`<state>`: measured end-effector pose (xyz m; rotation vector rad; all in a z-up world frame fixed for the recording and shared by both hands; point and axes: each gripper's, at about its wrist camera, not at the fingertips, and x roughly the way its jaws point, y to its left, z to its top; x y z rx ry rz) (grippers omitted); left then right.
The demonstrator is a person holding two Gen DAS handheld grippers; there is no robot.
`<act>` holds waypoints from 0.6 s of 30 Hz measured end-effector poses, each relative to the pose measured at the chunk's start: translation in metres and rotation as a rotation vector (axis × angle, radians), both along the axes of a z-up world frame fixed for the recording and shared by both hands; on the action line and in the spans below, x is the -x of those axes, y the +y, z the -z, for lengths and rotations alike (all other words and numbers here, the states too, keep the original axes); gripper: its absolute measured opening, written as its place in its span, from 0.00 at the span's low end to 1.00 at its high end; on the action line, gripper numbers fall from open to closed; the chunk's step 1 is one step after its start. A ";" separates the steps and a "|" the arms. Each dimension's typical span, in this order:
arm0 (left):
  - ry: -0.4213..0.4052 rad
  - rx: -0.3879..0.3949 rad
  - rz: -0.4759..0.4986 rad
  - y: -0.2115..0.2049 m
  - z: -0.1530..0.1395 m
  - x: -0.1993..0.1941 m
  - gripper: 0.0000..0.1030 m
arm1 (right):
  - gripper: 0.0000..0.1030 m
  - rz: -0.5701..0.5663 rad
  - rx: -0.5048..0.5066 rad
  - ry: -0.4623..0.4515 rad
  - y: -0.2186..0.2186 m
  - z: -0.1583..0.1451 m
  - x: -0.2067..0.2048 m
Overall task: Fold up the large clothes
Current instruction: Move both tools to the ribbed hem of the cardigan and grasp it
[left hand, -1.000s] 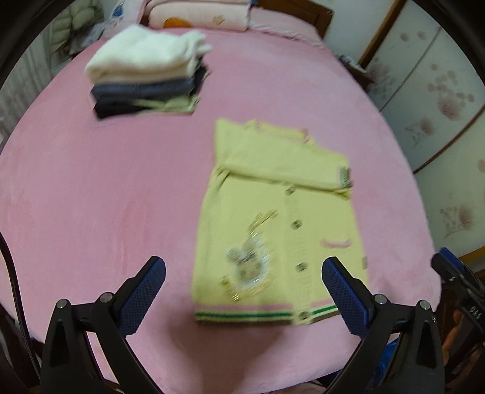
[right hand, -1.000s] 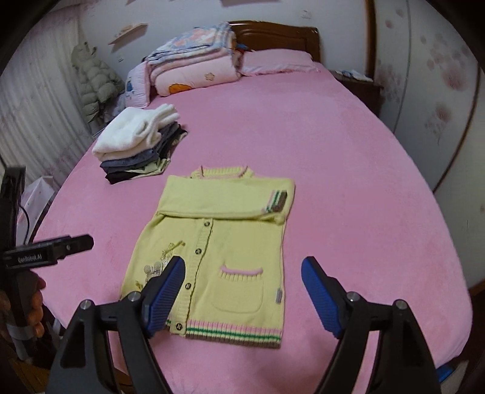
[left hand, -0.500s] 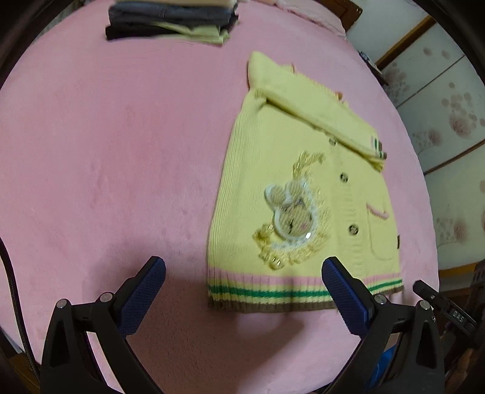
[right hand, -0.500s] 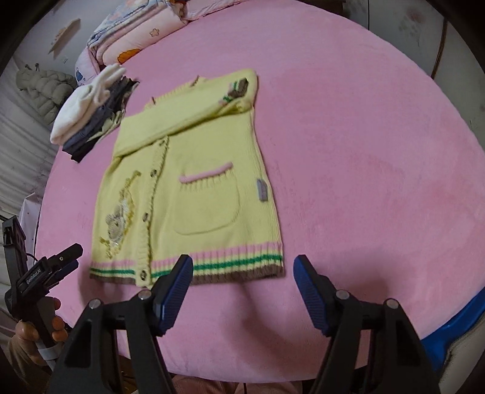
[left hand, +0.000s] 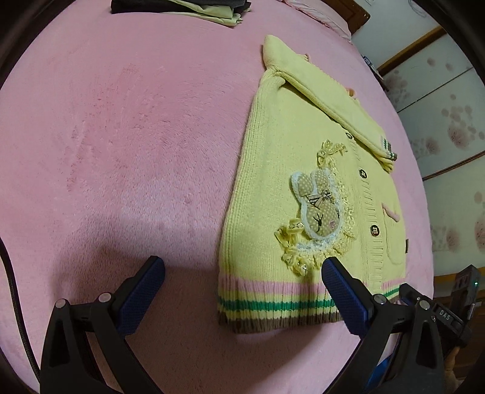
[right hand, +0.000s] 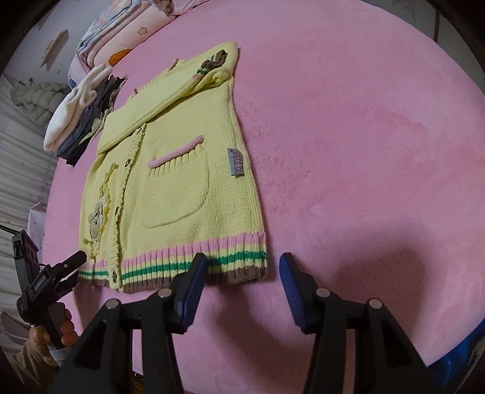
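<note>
A yellow knitted cardigan [left hand: 272, 181] [right hand: 175, 169] lies flat on the pink bed [left hand: 121, 136] [right hand: 363, 121], one sleeve folded across its chest. Its striped hem [left hand: 272, 306] [right hand: 194, 266] faces me. My left gripper [left hand: 242, 266] hovers wide open just above the hem's left corner, its right finger [left hand: 342, 291] over the hem. My right gripper [right hand: 242, 259] is low over the hem's right corner; its jaws are closing, with the corner between them and no pad pressing on it. The left gripper [right hand: 57, 278], held by a hand, also shows in the right wrist view.
A stack of folded clothes [right hand: 81, 115] [left hand: 182, 9] sits on the bed beyond the cardigan. Folded quilts and pillows [right hand: 121, 39] lie at the headboard. A padded jacket [right hand: 36, 94] hangs at the far left. Flowered wardrobe doors [left hand: 448, 121] stand to the right.
Both grippers have come down and tilted toward the cardigan's hem, which now fills more of each view. The right gripper's jaws have narrowed; the left's stay wide.
</note>
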<state>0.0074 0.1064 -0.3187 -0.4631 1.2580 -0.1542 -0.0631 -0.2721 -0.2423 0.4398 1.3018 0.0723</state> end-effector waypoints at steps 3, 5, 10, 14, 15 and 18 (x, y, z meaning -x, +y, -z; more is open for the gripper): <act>-0.015 0.017 0.031 -0.002 -0.003 0.004 0.72 | 0.26 -0.020 -0.043 0.000 0.002 0.004 -0.002; -0.008 0.037 0.055 -0.004 -0.003 0.007 0.50 | 0.15 -0.030 -0.093 0.003 0.003 0.006 -0.002; 0.047 0.068 0.057 -0.004 0.000 0.007 0.09 | 0.10 -0.036 -0.116 0.003 0.002 0.004 -0.002; 0.057 0.041 0.061 -0.013 -0.010 0.006 0.08 | 0.09 -0.053 -0.102 -0.005 0.004 -0.007 -0.001; 0.061 0.045 0.057 -0.014 -0.014 0.005 0.07 | 0.09 -0.059 -0.100 -0.005 0.004 -0.010 -0.002; 0.052 0.093 0.029 -0.015 -0.033 0.000 0.07 | 0.09 -0.072 -0.107 -0.016 0.003 -0.021 -0.006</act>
